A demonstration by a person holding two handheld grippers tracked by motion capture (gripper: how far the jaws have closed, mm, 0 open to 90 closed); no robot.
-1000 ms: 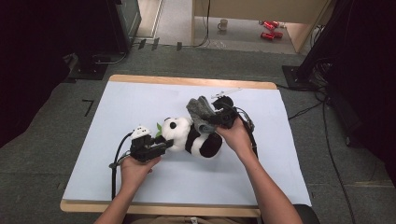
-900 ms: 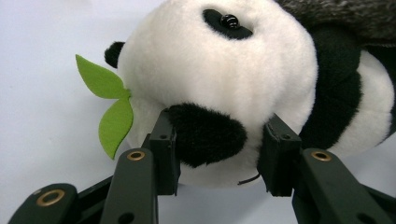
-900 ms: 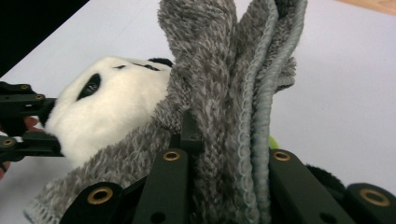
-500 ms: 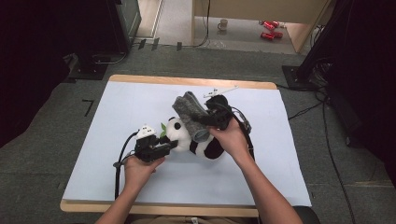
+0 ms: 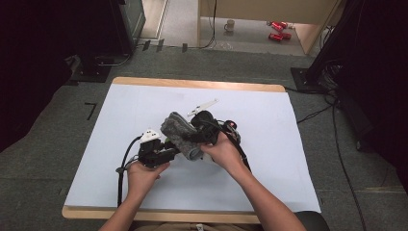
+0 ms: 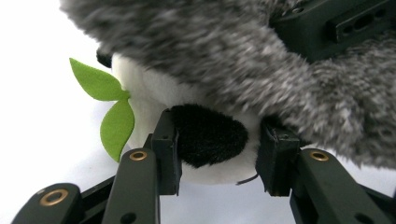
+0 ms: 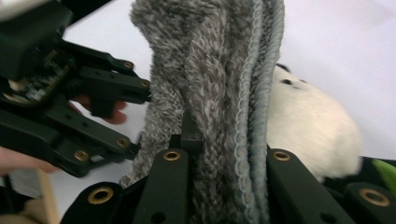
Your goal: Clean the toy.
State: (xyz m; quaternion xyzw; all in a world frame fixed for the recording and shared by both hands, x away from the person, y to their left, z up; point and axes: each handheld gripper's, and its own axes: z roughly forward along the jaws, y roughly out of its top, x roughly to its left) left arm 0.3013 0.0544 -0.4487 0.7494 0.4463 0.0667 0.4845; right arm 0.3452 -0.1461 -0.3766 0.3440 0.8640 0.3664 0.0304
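- Pinching the panda toy (image 6: 187, 121) by its black ear, the left gripper (image 6: 217, 154) holds it on the white table (image 5: 288, 159).
- Right gripper (image 7: 224, 154) clamps the grey fuzzy cloth (image 5: 180, 134), draped over the panda.
- Grey carpet (image 5: 48, 159) surrounds the table.

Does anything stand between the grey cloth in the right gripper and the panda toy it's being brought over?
Nothing visible does. The right gripper is shut on the grey cloth, which already hangs right over the panda toy. The left gripper grips the toy's black ear from below, clear of the cloth's path.
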